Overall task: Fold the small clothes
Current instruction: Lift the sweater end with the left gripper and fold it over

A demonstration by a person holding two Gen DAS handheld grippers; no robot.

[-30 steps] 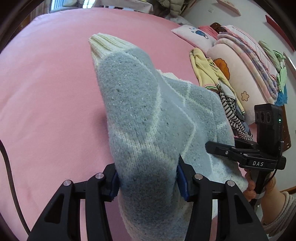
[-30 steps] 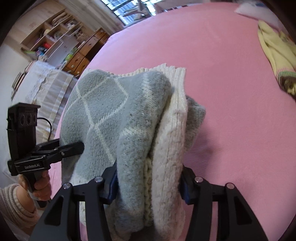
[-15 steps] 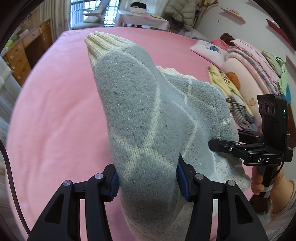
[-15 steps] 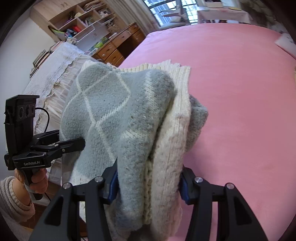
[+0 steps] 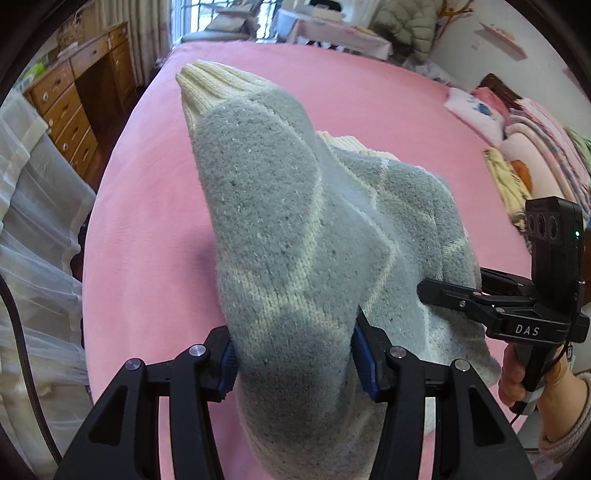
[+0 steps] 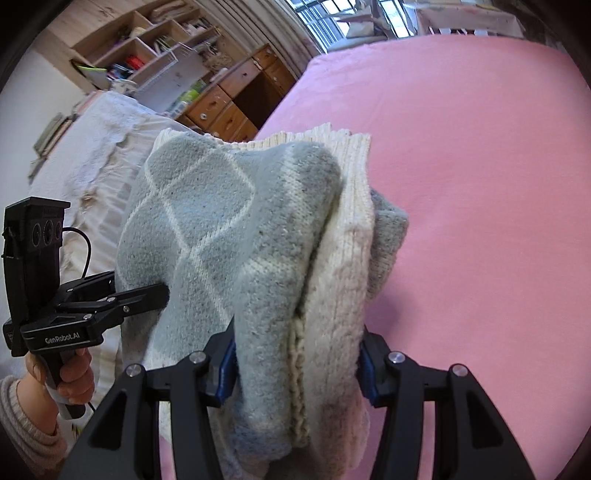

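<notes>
Pink bedding (image 5: 155, 206) now gives way to the bed's edge and a wooden dresser (image 5: 70, 110), where a second ago only bedding showed. We carry the folded grey sweater (image 5: 295, 229) sideways above the bed, left gripper (image 5: 293, 356) and right gripper (image 6: 295, 363) both clenched on it, so folding looks finished and setting it down remains.

even daylight enters from the window (image 5: 207, 22) at the top of both views. exposure bright, no glare. soft shadow beneath the sweater (image 5: 295, 236) on the bed (image 5: 147, 221). strong fisheye curvature, dark vignetted corners. focus sharp.
</notes>
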